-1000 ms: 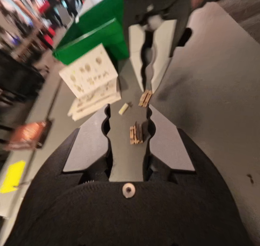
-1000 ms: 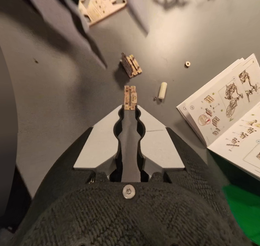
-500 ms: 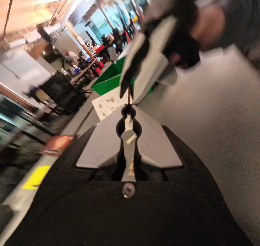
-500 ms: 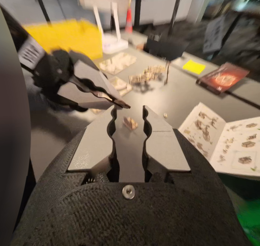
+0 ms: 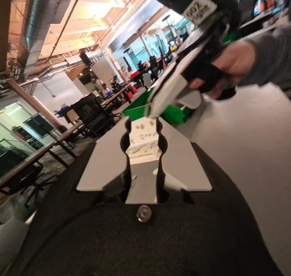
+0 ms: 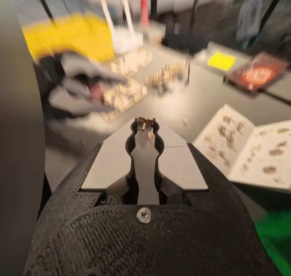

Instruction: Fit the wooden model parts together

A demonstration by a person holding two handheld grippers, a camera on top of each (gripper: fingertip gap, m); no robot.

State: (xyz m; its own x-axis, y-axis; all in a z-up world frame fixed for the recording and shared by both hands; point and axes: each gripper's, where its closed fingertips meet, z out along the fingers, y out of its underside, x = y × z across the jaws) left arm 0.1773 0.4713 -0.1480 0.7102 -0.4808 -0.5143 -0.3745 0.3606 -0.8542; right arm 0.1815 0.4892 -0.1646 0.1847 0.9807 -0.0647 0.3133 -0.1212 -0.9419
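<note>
Between the right gripper tips sits a wooden part.

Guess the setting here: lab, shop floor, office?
Probably an open-plan workshop or lab office. Exposed ceiling ducts run over rows of long desks with office chairs. The grey worktable holds an open instruction booklet and wooden kit sheets.
</note>
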